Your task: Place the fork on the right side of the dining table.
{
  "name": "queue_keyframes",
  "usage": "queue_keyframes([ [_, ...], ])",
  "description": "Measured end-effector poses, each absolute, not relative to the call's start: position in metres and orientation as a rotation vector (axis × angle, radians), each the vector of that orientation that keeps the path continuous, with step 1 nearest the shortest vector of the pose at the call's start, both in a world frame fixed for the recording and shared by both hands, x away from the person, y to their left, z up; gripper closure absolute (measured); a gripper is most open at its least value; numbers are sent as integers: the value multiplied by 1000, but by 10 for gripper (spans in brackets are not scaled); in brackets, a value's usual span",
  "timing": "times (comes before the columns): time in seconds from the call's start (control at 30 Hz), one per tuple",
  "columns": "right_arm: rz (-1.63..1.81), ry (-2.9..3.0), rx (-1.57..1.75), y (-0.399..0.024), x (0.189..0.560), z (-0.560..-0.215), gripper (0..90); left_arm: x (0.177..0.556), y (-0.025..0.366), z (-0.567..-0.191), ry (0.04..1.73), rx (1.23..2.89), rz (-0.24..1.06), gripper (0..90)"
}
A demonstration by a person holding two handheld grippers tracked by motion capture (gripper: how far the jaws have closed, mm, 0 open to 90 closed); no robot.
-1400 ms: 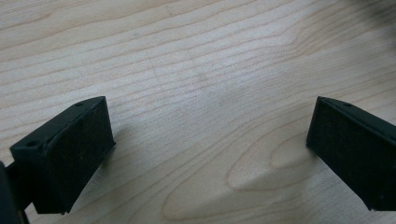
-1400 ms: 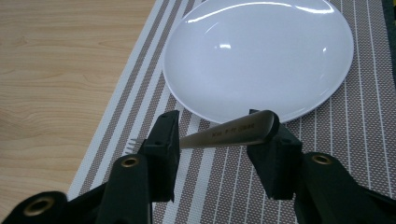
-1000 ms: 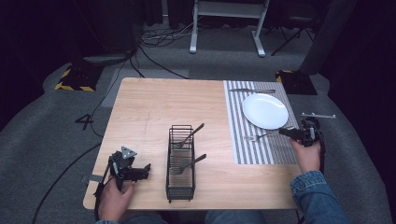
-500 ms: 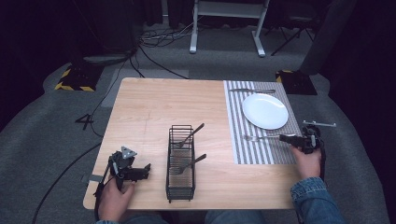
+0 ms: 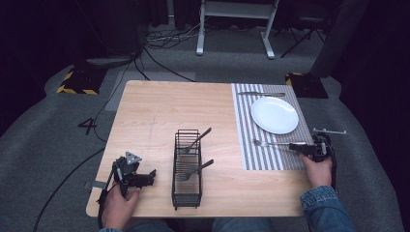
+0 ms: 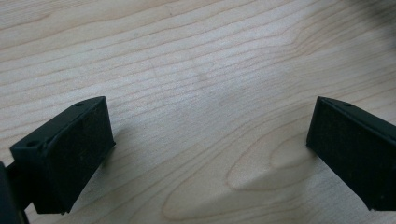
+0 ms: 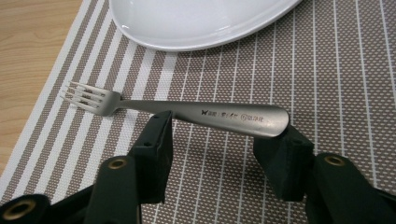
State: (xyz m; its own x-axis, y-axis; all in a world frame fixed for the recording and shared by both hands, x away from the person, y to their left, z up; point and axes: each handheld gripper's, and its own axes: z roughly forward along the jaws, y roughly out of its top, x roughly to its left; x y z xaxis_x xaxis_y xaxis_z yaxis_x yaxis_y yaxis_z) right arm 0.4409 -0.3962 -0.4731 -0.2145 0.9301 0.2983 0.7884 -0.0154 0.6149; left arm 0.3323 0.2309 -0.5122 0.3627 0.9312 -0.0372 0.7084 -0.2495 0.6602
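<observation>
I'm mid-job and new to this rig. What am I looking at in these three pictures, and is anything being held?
There is no robot here: a person holds a two-jawed tool in each hand. The wide picture looks down from above the person's side. The other two come from cameras riding on each tool. On the wooden table stand a wire rack with two pieces of cutlery in it, and a striped mat with a white plate. The left tool is open over bare wood, holding nothing. The right tool is open at a fork lying on the mat near the plate; its jaws do not pinch it.
</observation>
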Motion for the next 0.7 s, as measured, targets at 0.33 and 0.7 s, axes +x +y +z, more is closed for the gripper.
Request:
queue_keyframes([
  [0.33, 1014, 2065, 1854, -398, 442, -478, 469, 332, 231, -512, 1415, 2039, 491, 5],
  [0.7, 964, 2043, 1867, -401, 442, -477, 443, 332, 231, -512, 1415, 2039, 491, 5],
])
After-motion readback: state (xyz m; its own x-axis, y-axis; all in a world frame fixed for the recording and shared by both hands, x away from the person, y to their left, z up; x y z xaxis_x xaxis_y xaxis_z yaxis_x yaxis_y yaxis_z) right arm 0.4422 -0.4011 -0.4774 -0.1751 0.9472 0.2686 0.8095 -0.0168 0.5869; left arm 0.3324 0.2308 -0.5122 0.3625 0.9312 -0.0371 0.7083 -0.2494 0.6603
